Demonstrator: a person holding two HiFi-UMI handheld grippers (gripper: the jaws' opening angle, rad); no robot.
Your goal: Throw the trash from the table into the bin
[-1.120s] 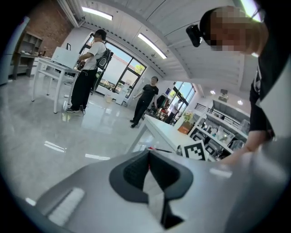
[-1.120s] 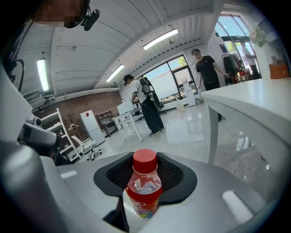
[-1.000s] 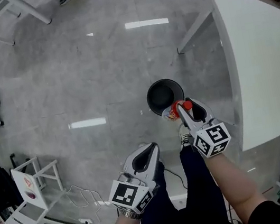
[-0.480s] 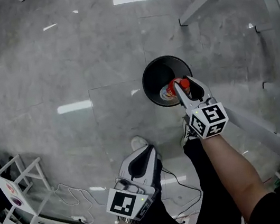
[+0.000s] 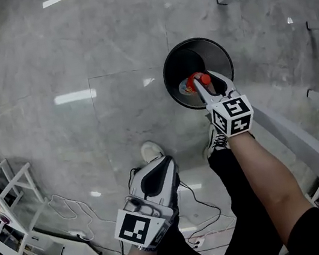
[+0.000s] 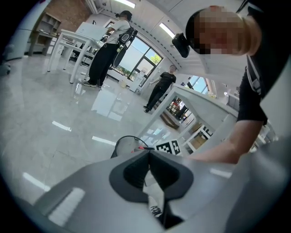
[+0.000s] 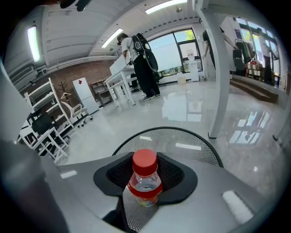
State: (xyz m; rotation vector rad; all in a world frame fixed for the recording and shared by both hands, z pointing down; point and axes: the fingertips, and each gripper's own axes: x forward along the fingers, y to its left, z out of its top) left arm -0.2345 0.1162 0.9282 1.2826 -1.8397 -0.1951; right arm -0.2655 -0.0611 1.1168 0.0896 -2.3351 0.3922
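Observation:
My right gripper (image 5: 205,83) is shut on a small clear plastic bottle (image 7: 145,180) with a red cap and red label. It holds the bottle (image 5: 193,82) over the mouth of the round black mesh bin (image 5: 215,54) that stands on the floor; the mesh bin (image 7: 191,142) shows just beyond the jaws in the right gripper view. My left gripper (image 5: 159,177) hangs lower left, over the floor by the person's legs, its jaws shut with nothing between them (image 6: 149,164).
Glossy grey tiled floor all around. White table legs (image 5: 308,139) run along the right. A white rack (image 5: 4,200) and cables (image 5: 70,213) lie at lower left. People stand far off by tables (image 7: 141,59). The person's shoes (image 5: 150,152) are near the bin.
Both grippers have come down toward the floor. The right one has carried the bottle from the bin's near rim to over its opening. The bin looks larger and closer.

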